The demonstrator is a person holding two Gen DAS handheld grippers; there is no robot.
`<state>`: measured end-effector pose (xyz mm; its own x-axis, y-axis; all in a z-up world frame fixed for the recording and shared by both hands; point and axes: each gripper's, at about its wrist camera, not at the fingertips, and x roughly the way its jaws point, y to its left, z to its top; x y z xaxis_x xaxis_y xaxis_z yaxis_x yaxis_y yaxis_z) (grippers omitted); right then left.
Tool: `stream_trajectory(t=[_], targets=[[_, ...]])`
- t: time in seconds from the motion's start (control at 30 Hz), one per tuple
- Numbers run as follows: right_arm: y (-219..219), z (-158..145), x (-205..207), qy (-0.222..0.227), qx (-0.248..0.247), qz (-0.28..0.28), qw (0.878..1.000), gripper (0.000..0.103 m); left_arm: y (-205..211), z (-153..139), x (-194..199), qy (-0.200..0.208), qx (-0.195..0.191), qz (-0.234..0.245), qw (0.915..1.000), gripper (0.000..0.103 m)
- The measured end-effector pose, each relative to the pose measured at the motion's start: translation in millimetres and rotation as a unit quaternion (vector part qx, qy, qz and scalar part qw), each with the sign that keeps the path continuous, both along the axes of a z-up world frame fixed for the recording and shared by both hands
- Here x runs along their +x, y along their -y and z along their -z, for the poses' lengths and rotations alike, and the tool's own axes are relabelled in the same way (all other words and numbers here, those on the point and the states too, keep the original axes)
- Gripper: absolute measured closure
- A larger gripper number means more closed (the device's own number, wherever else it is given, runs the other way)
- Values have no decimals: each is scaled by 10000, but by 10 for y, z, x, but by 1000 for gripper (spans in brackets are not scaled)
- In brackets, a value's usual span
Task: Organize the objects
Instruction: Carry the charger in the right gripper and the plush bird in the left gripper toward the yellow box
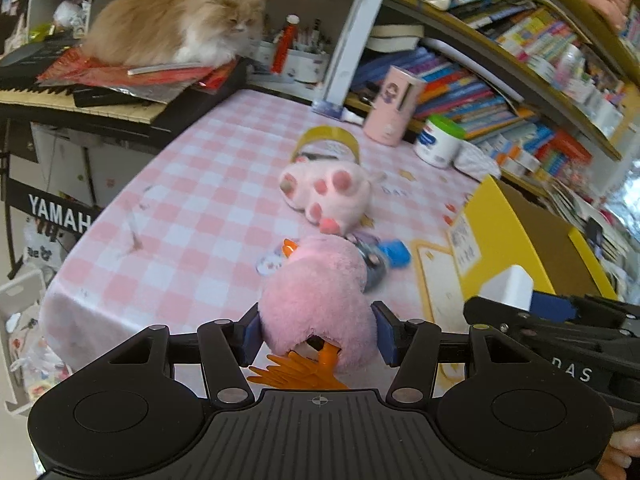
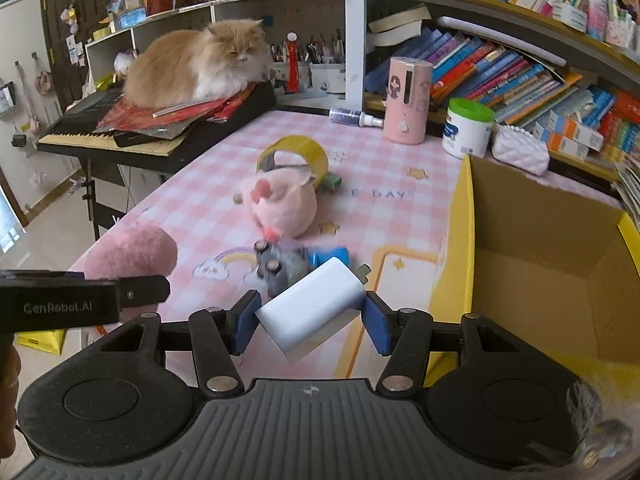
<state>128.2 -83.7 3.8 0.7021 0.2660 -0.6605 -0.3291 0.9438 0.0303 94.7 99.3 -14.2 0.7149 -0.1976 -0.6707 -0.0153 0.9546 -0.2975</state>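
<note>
My left gripper (image 1: 316, 334) is shut on a pink plush bird (image 1: 320, 296) with orange feet, lifted over the near end of the pink checked table (image 1: 192, 216). The same plush bird (image 2: 132, 252) and the left gripper (image 2: 144, 290) appear at the left of the right wrist view. My right gripper (image 2: 310, 322) is shut on a white charger block (image 2: 316, 308), whose prongs point to the upper right. That charger block (image 1: 508, 286) also shows at the right of the left wrist view. An open yellow cardboard box (image 2: 540, 240) stands right of it.
On the table lie a pink paw-shaped plush (image 2: 284, 208), a yellow tape roll (image 2: 296, 152), a grey toy mouse (image 2: 280, 268) and a blue item (image 2: 332, 254). A pink cylinder (image 2: 408, 100), a white jar (image 2: 468, 128) and bookshelves stand behind. A cat (image 2: 200, 64) rests on a keyboard at the left.
</note>
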Motion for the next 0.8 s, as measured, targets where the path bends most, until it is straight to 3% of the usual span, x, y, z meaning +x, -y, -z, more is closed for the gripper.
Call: stream_trajectory(t=[0.47,0.8], targets=[[180,39,-855,-165,141,768,9968,50,198,-42,-580,61,76,871,9962,49],[500,171,-1394,-444,318,1598,9856,50,594,-10,-759,-24,133,1789,9838,49]])
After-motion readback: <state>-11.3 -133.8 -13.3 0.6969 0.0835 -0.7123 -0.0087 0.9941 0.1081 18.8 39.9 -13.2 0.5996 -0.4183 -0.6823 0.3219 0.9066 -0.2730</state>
